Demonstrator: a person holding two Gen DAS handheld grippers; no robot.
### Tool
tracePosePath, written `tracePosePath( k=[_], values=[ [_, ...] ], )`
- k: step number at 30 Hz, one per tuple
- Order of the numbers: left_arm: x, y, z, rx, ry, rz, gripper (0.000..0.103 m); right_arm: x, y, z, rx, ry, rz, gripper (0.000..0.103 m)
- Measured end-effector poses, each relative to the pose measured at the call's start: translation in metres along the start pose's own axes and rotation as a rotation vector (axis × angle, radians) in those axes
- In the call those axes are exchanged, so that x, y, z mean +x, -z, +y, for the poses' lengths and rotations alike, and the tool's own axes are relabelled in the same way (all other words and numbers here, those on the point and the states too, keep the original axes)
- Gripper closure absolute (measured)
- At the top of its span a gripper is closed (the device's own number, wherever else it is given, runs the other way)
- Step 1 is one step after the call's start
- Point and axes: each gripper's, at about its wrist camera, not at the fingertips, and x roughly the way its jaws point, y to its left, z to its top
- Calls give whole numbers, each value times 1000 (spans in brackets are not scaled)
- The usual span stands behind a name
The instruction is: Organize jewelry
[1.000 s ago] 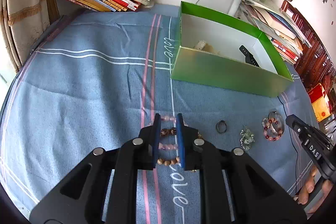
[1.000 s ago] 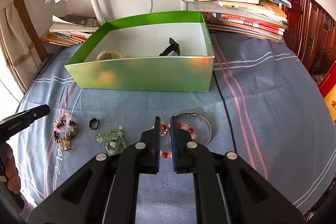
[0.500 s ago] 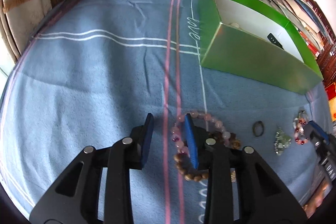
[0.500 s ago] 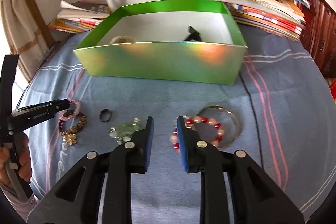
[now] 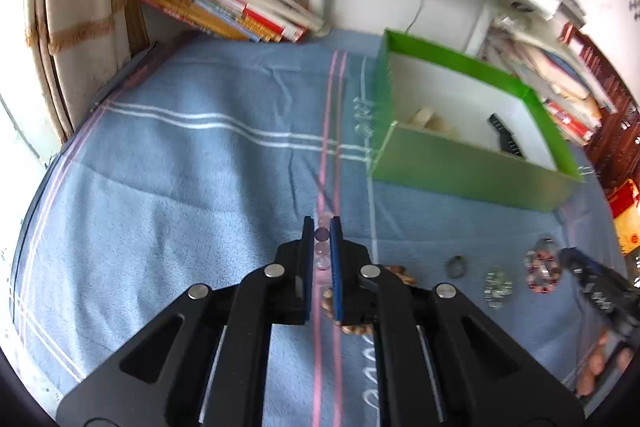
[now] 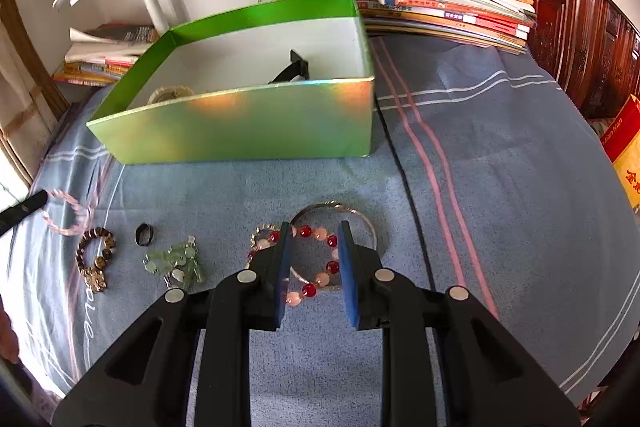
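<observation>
On the far left of the blue striped cloth, the left gripper has just clamped down narrow on a string of pale pink round beads; the loop looks to hang partly clear of the cloth, seen from the other side as a pink ring at the black fingertip. Just right of it lies a brown wooden-bead bracelet with a gilt charm, then a small dark ring, then a cluster of pale green stone pieces. Further right, the right gripper stands part open over a red-and-peach bead bracelet, pads either side and not pressing, with a thin silver bangle beneath. Behind them all sits the shiny green cardboard box, already holding a black strap-like piece and a pale coiled item. I'd judge the job well under halfway: two pieces boxed, six outside, one of those gripped.
</observation>
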Motion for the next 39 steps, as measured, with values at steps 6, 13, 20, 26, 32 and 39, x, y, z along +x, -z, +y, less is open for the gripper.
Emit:
tracePosePath(
  k=[6,13,20,26,32,39],
  values=[
    [-5,4,4,-7,11,16,95,6,8,13,-42,-6,27,80],
    [6,12,3,-7,15,46,95,9,11,8,-39,44,20,80],
    [11,15,-2,5,18,58,95,6,13,18,-89,11,23,103],
    [3,13,-5,9,29,46,95,-15,5,24,-86,-36,-32,103],
    [-5,8,-11,27,44,31,95,-25,-7,19,-67,-22,-36,102],
    [3,13,-12,32,47,52,95,4,16,7,-32,-1,48,93]
  ],
)
